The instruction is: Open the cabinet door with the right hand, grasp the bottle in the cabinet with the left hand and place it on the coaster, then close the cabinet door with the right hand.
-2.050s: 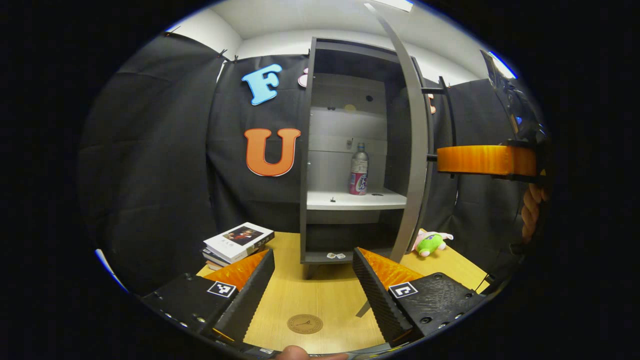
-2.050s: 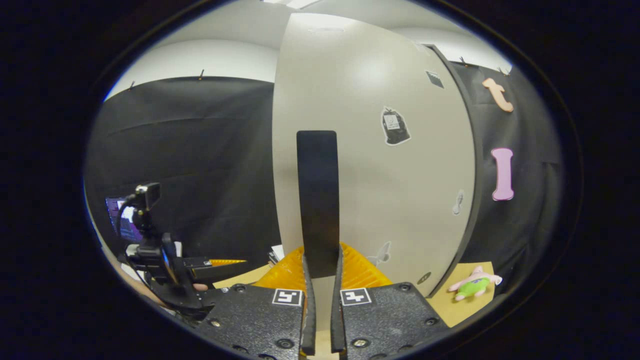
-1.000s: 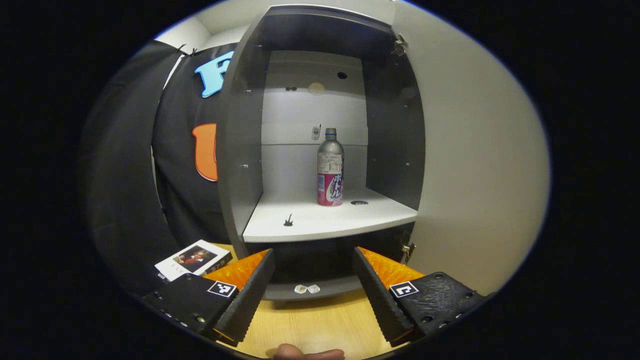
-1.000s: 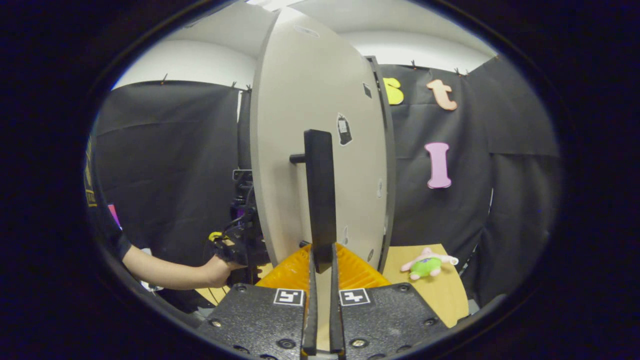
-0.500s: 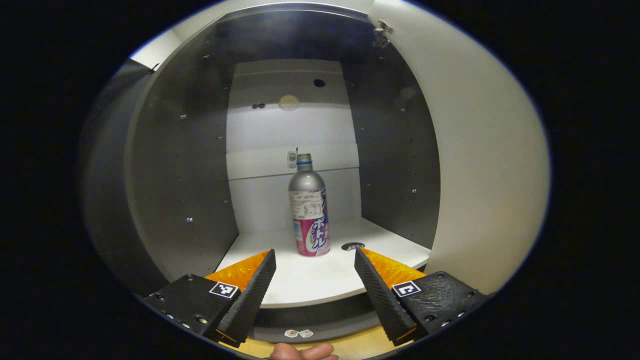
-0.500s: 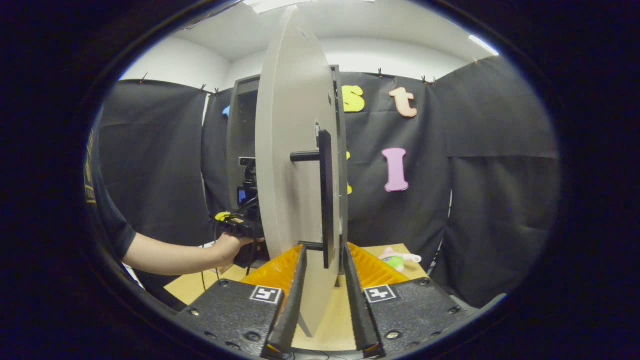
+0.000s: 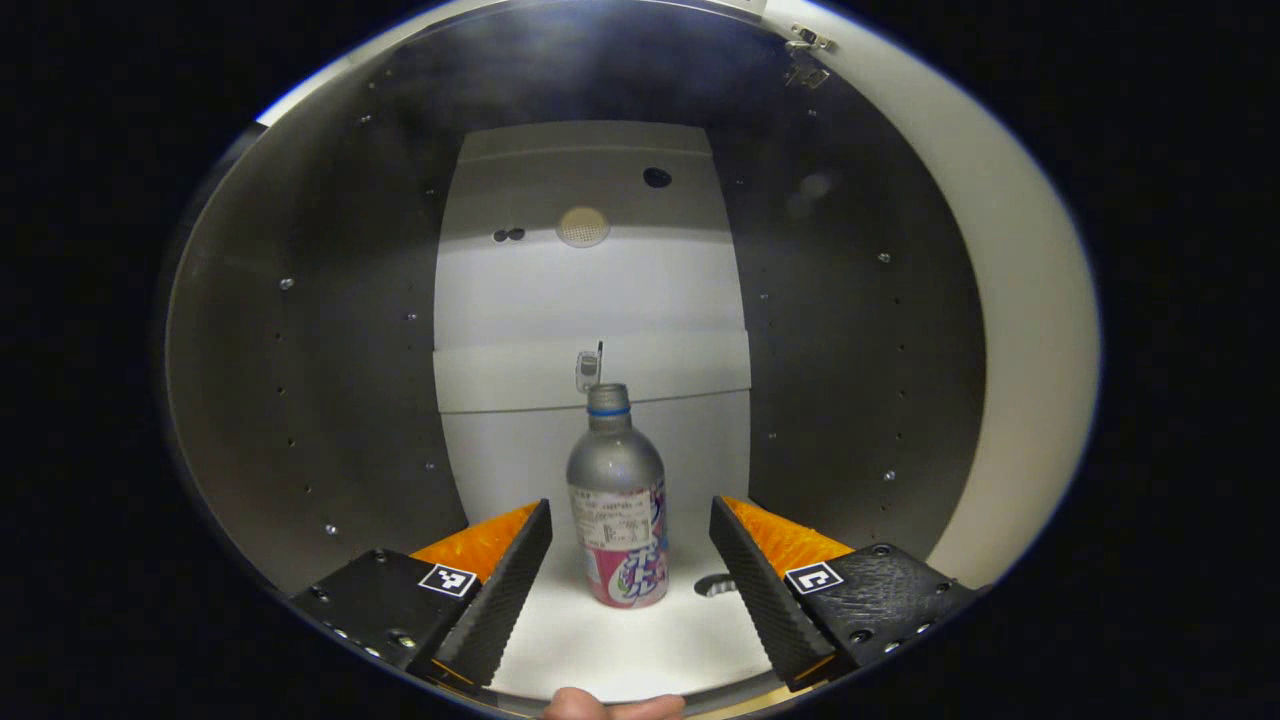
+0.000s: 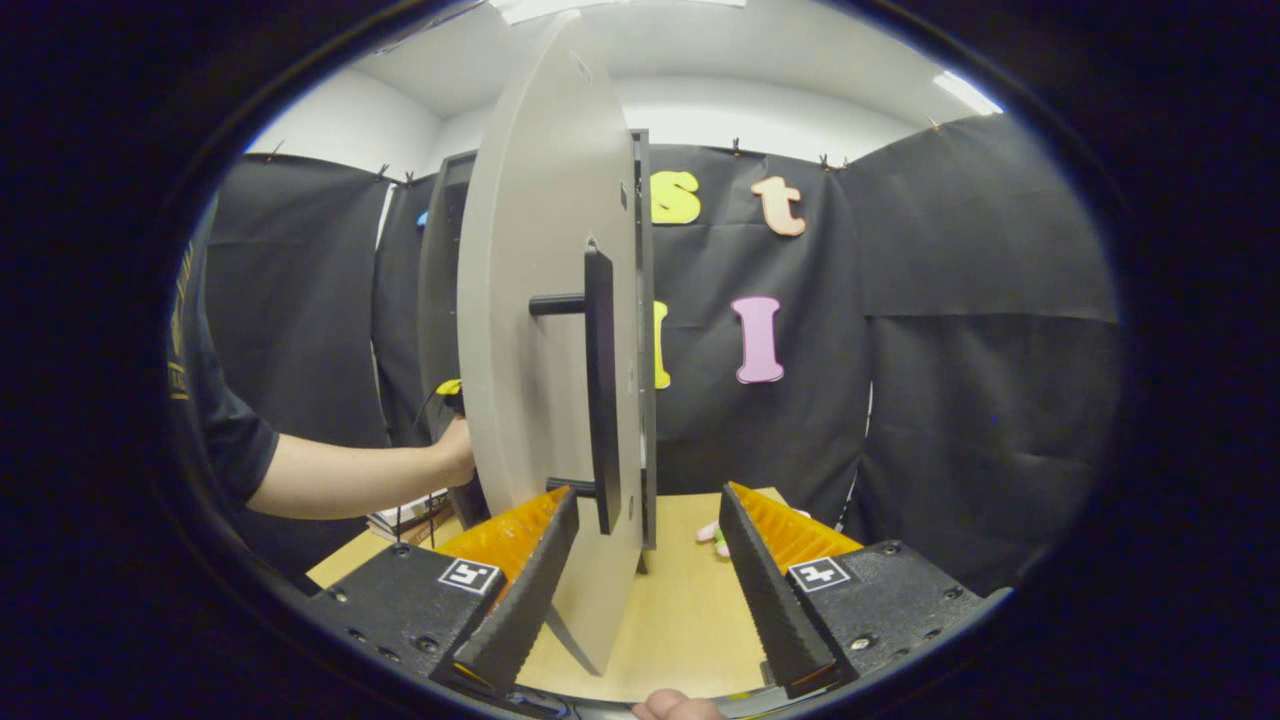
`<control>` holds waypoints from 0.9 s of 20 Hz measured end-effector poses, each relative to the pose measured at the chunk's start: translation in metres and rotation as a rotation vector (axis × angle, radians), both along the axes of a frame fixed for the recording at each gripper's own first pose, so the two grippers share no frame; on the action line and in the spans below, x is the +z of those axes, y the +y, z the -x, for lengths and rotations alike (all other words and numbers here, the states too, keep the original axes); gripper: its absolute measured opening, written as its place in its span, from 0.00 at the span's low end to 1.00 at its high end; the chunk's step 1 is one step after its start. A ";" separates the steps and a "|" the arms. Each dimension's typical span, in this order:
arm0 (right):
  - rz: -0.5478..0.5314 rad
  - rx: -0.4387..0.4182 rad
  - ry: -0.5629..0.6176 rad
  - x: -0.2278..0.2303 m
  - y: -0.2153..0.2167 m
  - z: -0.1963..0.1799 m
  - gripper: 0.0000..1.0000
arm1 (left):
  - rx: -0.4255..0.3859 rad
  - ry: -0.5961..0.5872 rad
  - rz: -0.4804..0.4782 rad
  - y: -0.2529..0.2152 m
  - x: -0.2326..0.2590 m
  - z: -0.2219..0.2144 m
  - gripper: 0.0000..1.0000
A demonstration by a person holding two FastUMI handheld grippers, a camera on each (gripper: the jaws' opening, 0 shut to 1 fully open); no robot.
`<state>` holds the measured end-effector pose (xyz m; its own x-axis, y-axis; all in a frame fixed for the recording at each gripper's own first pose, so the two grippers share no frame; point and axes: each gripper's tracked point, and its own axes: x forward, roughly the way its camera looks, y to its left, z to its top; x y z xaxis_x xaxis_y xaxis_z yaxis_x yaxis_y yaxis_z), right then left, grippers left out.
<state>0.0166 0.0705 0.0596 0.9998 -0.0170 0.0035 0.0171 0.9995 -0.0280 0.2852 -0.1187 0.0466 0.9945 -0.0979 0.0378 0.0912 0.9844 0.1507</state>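
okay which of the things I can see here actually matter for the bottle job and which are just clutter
Job: bottle; cabinet door and its handle; left gripper, open around the bottle; right gripper, open.

Clutter: plush toy; books.

Inside the cabinet [image 7: 320,380] the bottle [image 7: 617,510] stands upright on the shelf [image 7: 620,640], between the spread fingers of the left claw [image 7: 630,565], while the open cabinet door [image 8: 530,330] stands edge-on above the desk [image 8: 680,610].
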 end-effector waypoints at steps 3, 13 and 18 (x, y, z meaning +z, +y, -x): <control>0.001 -0.018 -0.001 0.001 -0.006 0.000 0.90 | 0.036 0.006 -0.009 0.004 -0.001 -0.028 0.96; -0.021 -0.134 0.017 0.001 -0.042 0.001 0.89 | 0.060 0.053 0.022 0.001 -0.013 -0.062 0.80; -0.040 -0.167 0.013 0.001 -0.065 0.003 0.90 | 0.073 0.002 0.029 0.004 0.011 -0.035 0.77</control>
